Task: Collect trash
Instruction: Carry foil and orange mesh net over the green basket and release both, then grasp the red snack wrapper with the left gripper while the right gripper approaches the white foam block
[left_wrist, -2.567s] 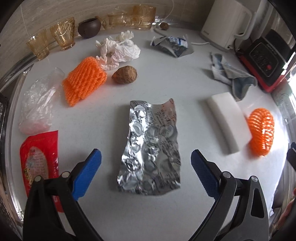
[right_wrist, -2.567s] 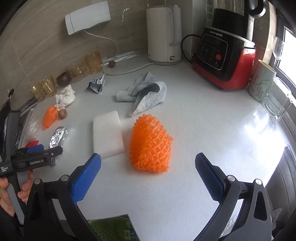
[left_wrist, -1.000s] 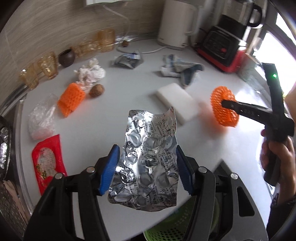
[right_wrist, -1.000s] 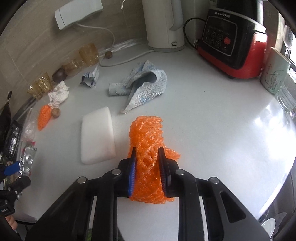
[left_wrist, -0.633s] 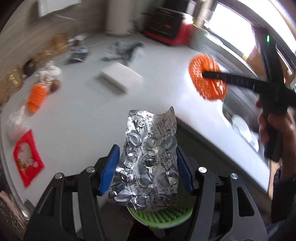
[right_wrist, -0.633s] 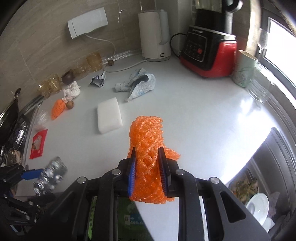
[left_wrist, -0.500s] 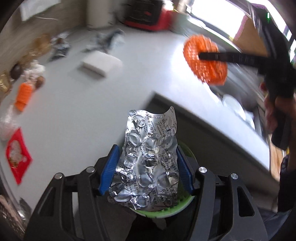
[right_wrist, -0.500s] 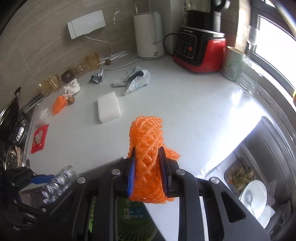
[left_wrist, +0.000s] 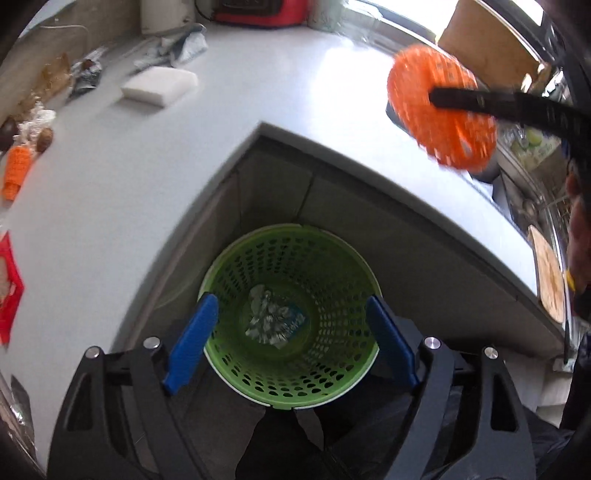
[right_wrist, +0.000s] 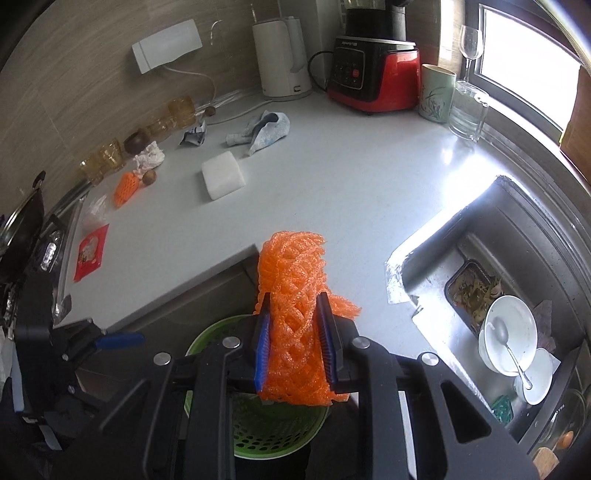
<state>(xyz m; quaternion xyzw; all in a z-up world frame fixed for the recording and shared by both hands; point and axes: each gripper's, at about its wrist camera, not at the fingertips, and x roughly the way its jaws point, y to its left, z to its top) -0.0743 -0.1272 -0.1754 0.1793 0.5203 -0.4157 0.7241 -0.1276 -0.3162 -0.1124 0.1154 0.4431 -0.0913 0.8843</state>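
Left tongs (left_wrist: 291, 345) are opening above the green basket (left_wrist: 334, 384) with nothing between them; the crumpled foil blister pack (left_wrist: 271, 319) lies at its bottom. My right tongs (right_wrist: 293, 345) are clamped on the orange foam net (right_wrist: 291, 291), holding it above the basket's rim. It looks light, soft and springy, so I judge a squeeze across its middle holds best. More trash waits on the tabletop (right_wrist: 332, 177).

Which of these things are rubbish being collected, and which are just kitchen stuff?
Part of the job:
- green basket
- foil blister pack inside it
- orange foam net in the right tongs
- red packet
- crumpled tissue

Just lying about:
- kettle
- blender
- amber glasses
- sink
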